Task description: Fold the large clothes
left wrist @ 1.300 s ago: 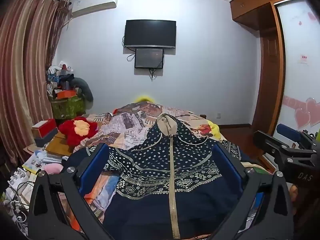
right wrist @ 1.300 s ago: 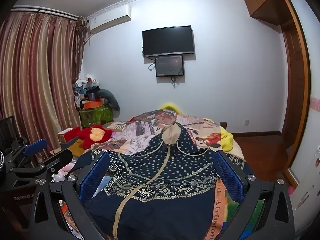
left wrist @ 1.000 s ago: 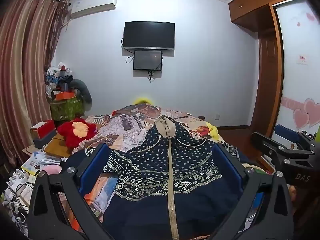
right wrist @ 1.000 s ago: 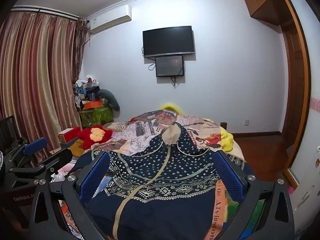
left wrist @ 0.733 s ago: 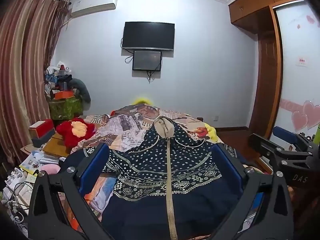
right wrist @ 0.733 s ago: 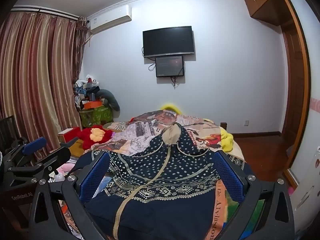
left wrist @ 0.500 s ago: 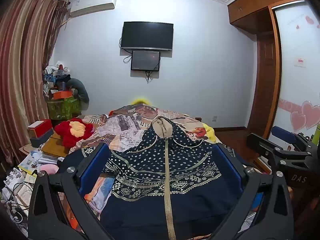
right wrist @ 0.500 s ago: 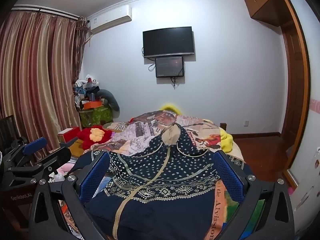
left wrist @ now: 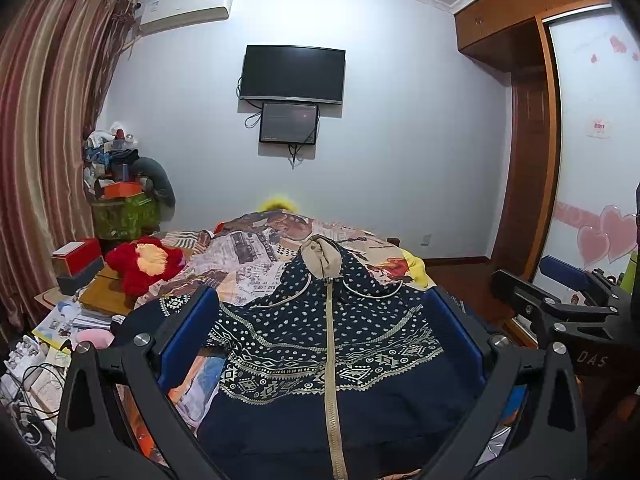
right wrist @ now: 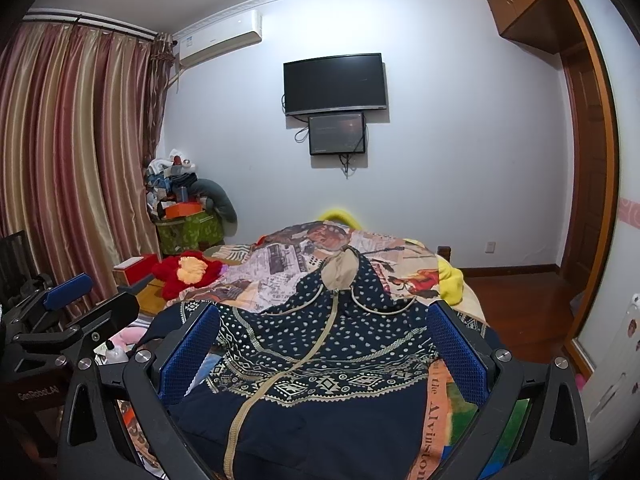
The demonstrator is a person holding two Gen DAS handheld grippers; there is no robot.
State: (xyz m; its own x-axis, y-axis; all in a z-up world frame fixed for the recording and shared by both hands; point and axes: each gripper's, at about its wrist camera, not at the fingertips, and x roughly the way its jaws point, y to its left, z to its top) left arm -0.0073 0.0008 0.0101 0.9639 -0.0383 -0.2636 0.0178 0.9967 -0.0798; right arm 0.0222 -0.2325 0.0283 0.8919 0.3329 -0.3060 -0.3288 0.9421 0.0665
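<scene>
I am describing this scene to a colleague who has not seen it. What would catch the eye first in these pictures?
First comes the dark blue hooded jacket with white dots and a beige zipper, spread flat on the bed, hood pointing to the far wall. It lies framed between the open blue pads of the left hand-held gripper; the right hand-held gripper is open too. Next, the black television on the far wall and the red plush toy left of the bed.

a home bedroom: a bed (left wrist: pixel 256 248) with patterned bedspread, striped curtains (right wrist: pixel 76 168), wall-mounted tv (left wrist: pixel 293 74) and wooden wardrobe (left wrist: pixel 520 128).
</scene>
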